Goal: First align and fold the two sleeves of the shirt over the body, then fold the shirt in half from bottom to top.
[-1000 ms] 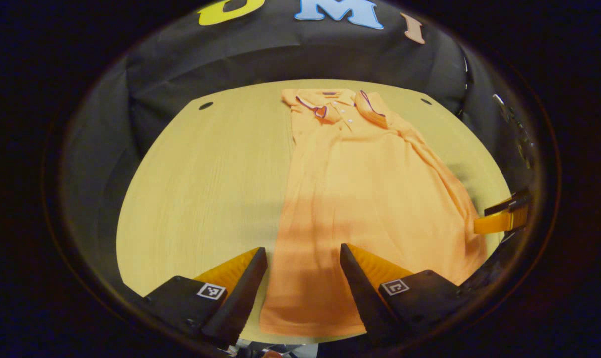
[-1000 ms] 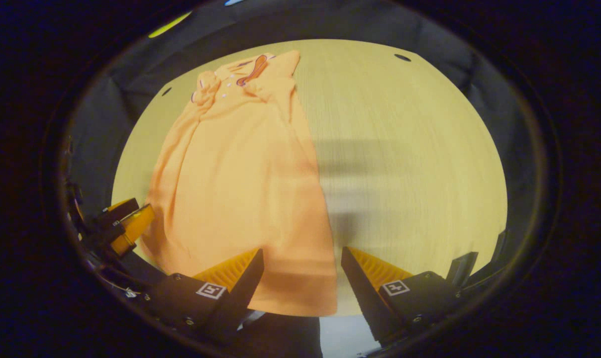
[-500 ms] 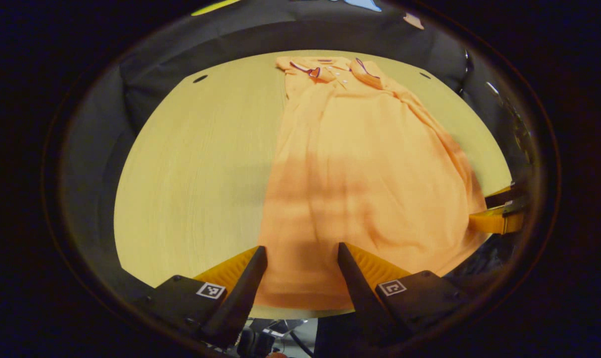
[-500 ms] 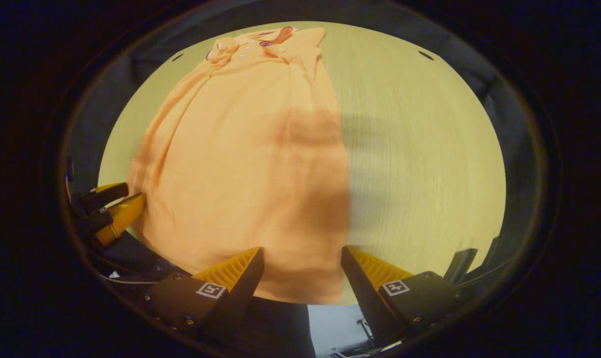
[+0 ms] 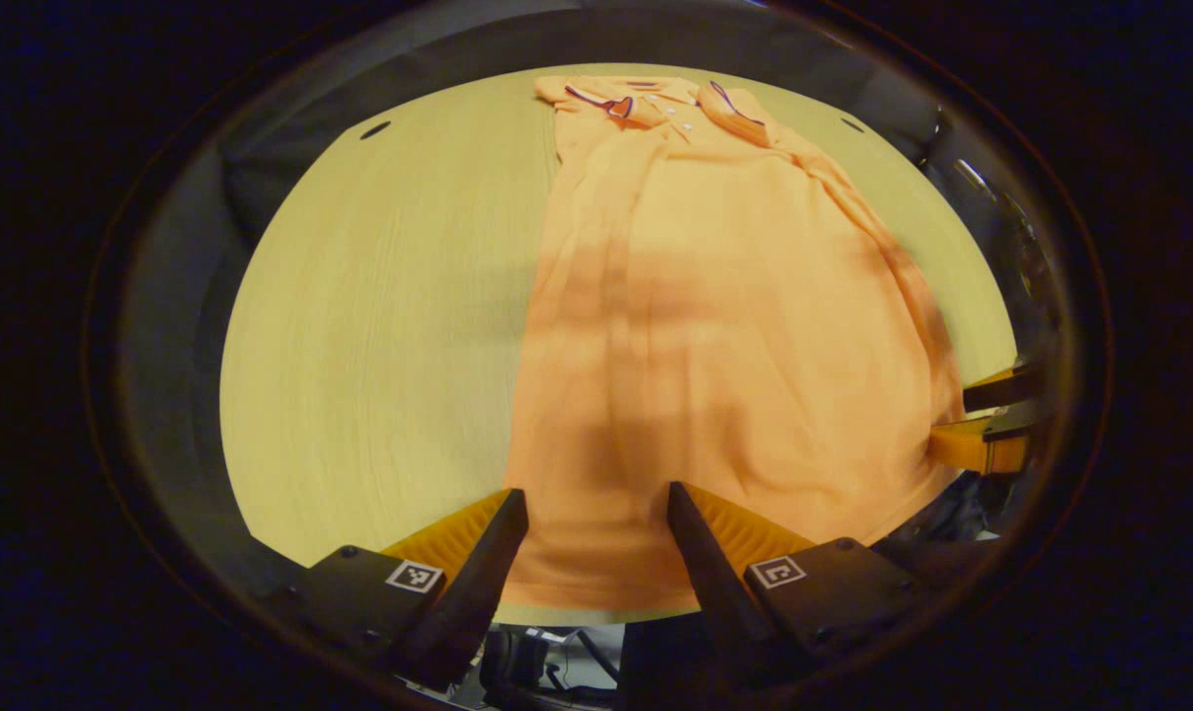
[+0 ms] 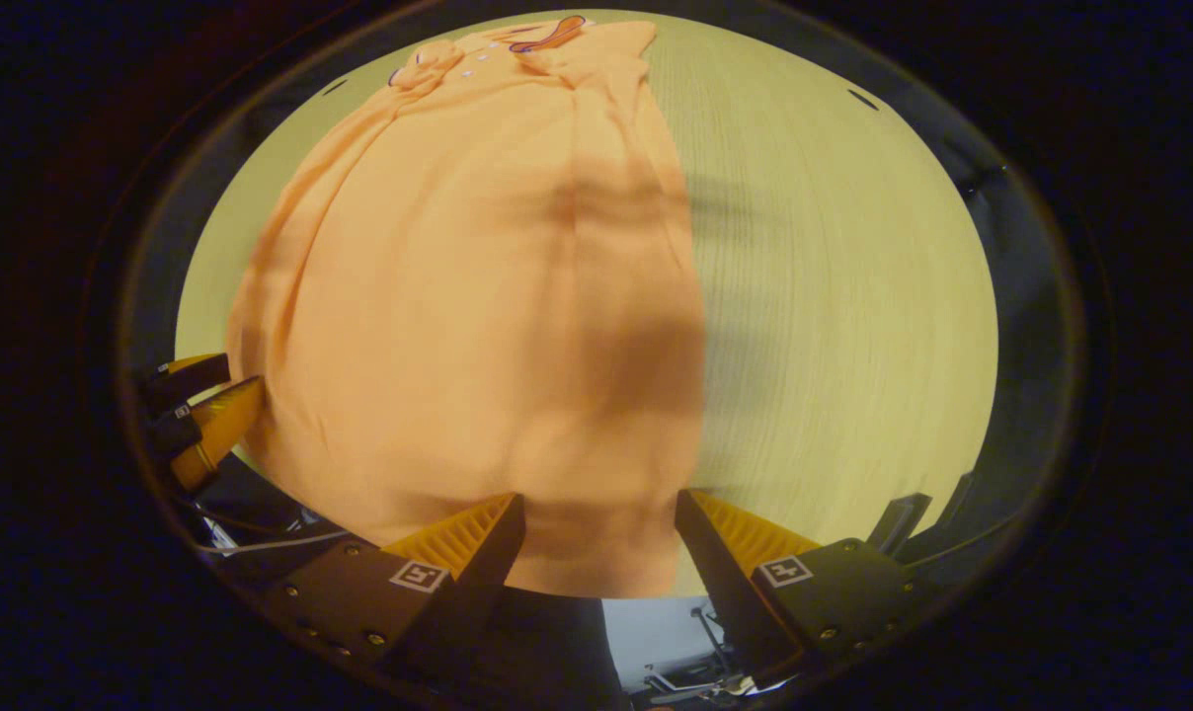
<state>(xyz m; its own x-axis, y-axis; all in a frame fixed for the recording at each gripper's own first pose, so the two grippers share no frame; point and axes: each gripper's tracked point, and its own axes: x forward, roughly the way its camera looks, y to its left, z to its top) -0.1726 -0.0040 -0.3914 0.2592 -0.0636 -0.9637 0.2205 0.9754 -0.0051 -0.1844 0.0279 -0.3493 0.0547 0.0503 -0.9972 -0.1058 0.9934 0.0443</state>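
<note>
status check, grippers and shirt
Left gripper and right gripper open over hem. Orange polo shirt flat on wooden table, sleeves folded in. Nothing obstructing.

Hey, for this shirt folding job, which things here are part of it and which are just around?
Part of the job:
shirt
left gripper
right gripper

Just around:
table
booth wall

My table (image 5: 379, 326): pale wood-grain top, small dark holes near far corners. Black cloth wall (image 5: 290, 128) behind. Dim warm light, soft shadows across near edge.
</note>
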